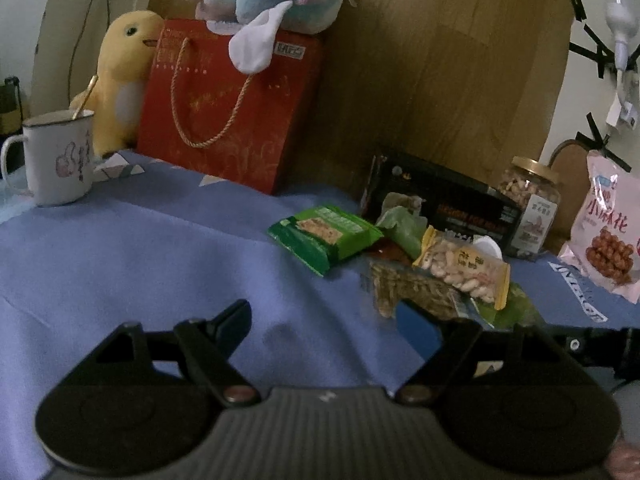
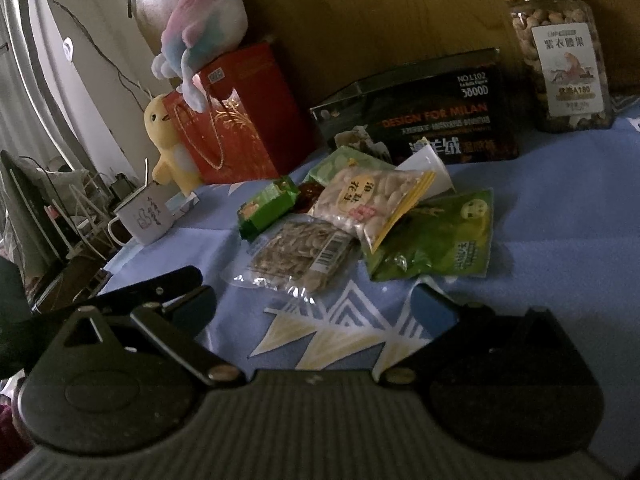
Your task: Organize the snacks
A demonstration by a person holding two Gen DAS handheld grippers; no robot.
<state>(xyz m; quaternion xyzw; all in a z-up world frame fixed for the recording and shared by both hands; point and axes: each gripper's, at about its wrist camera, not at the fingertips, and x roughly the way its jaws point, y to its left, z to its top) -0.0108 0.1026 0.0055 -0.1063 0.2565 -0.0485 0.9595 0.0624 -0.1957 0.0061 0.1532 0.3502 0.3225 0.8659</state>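
A pile of snack packets lies on the blue cloth. It holds a green cracker packet (image 1: 325, 237) (image 2: 267, 205), a yellow-edged peanut bag (image 1: 464, 269) (image 2: 372, 199), a clear sunflower-seed bag (image 1: 408, 290) (image 2: 298, 258) and a light green bag (image 2: 436, 236). My left gripper (image 1: 326, 312) is open and empty, just in front of the seed bag. My right gripper (image 2: 316, 304) is open and empty, close in front of the pile. The left gripper's finger also shows in the right wrist view (image 2: 160, 284).
A black box (image 2: 424, 120) (image 1: 440, 196) and a nut jar (image 2: 560, 56) (image 1: 528, 204) stand behind the pile. A pink snack bag (image 1: 608, 232) leans at the right. A red gift bag (image 1: 228, 108), plush toys (image 1: 120, 76) and a white mug (image 1: 56, 156) stand at the left.
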